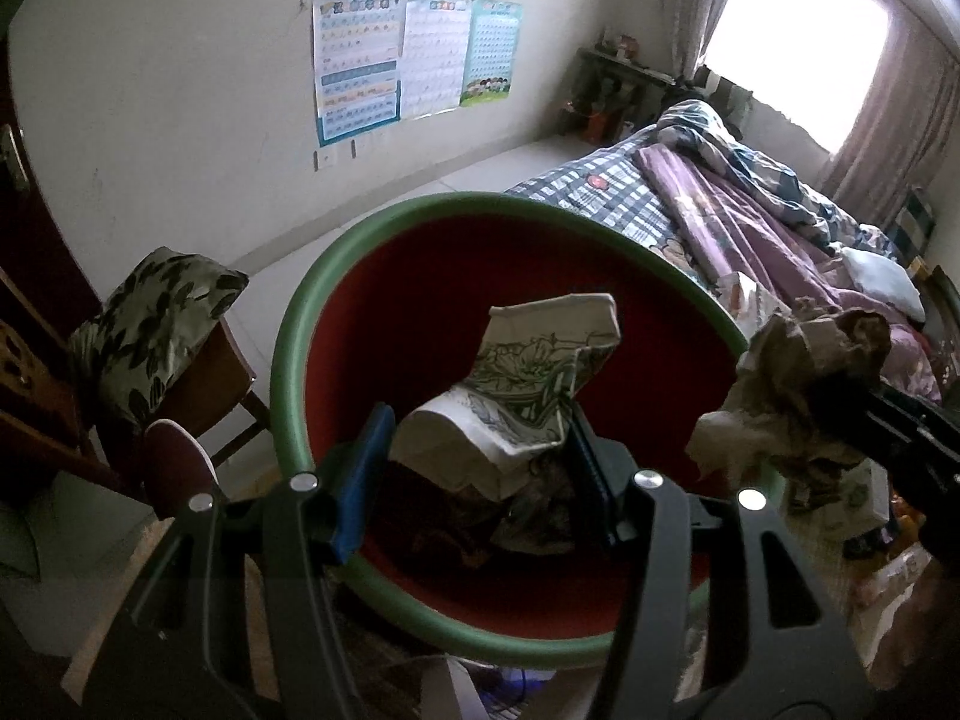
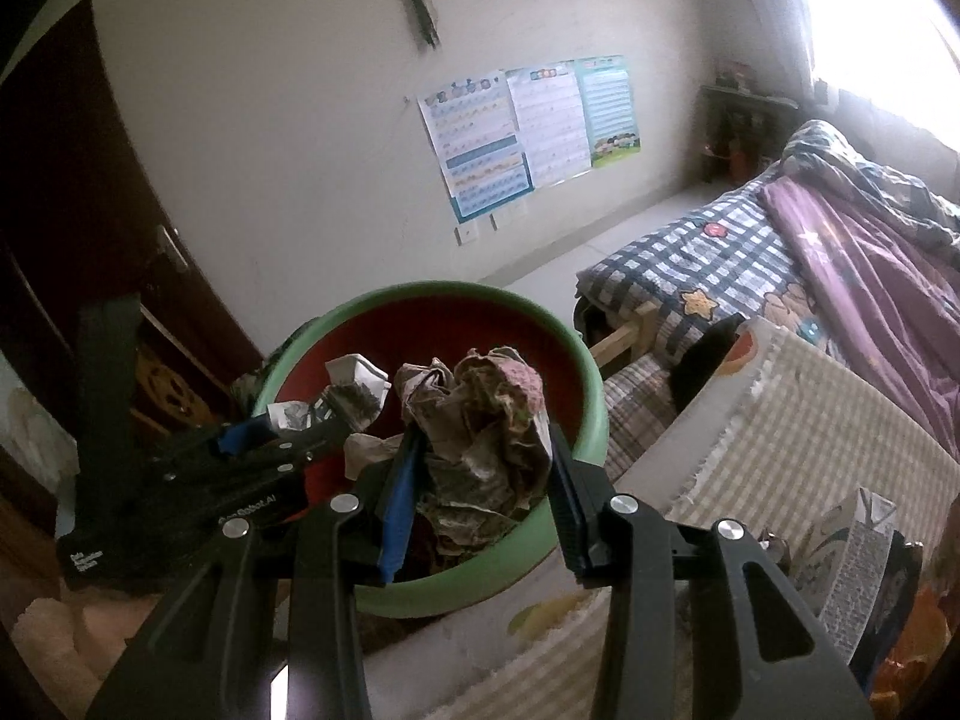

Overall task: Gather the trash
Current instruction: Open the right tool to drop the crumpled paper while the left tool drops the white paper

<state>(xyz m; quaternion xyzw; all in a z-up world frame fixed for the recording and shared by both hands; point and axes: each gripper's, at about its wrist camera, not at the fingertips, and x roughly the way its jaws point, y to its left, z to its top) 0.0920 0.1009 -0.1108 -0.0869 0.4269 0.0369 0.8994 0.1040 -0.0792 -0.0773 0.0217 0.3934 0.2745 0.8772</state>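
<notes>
— What's nearest you, low in the frame?

— In the left wrist view, the left gripper [image 1: 474,456] sits at the bottom centre, its jaws clamped on a crumpled paper cup [image 1: 528,384] printed with green flowers. The cup hangs over the open mouth of the bin [image 1: 288,360], which has a green rim and a red inside.

— And the other tool?

— In the right wrist view, the right gripper [image 2: 480,480] fills the lower middle, jaws pressed on a brown wad of crumpled paper [image 2: 480,420]. That wad also sits over the bin, near its closest rim. In the left view the same wad shows at the right edge, just beside the rim.

— Anything already in the bin?

— Dark scraps lie at the bottom, too dim to make out.

— Further back?

— A chair [image 1: 204,372] with a leaf-patterned cushion [image 1: 156,324] stands at the left of the left view. A striped mat [image 2: 780,432] lies at the right of the right view. Beyond it, a bed [image 2: 720,258] with a checked cover and a purple blanket [image 2: 870,276] fills the upper right.

— And the far wall?

— Three posters [image 1: 414,60] hang at the upper centre, and a bright window [image 1: 798,30] glares in the upper right corner.
</notes>
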